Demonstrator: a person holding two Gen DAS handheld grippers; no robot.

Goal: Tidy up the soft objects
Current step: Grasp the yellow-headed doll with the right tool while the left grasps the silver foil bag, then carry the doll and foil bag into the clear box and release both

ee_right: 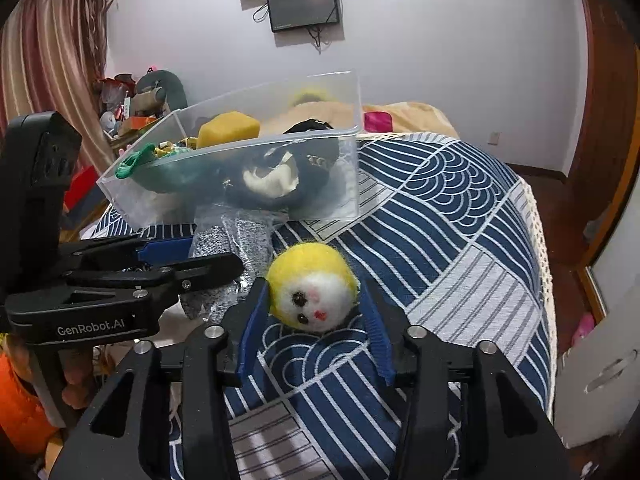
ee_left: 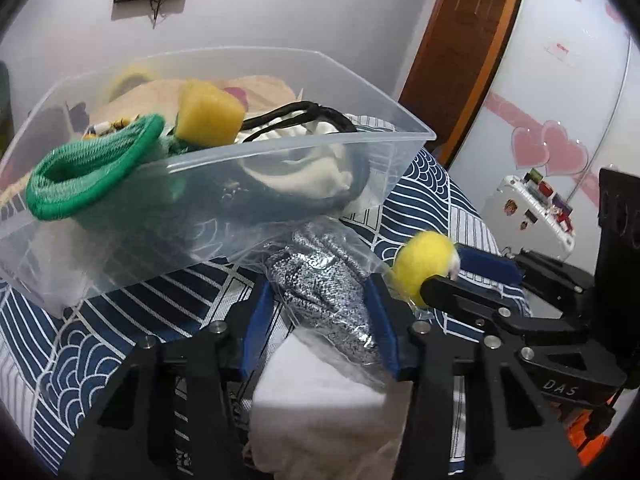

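Note:
A clear plastic bin (ee_left: 280, 152) (ee_right: 348, 184) stands on the bed, holding a yellow sponge (ee_left: 208, 118) (ee_right: 228, 128), green netting (ee_left: 92, 172), a black and white item and other soft things. My left gripper (ee_left: 320, 296) (ee_right: 192, 256) is closed around a grey knit item in a clear bag (ee_left: 328, 280) (ee_right: 236, 240) that lies against the bin's front. My right gripper (ee_right: 314, 296) (ee_left: 448, 268) has its jaws on both sides of a yellow and white plush ball with a face (ee_right: 312, 292) (ee_left: 424, 264) resting on the bed.
The bed has a blue and white wave-pattern cover (ee_right: 440, 220). A white folded cloth (ee_left: 320, 400) lies under the left gripper. A wardrobe with pink hearts (ee_left: 560, 120) is right; clutter (ee_right: 132, 104) and a curtain (ee_right: 48, 60) are left.

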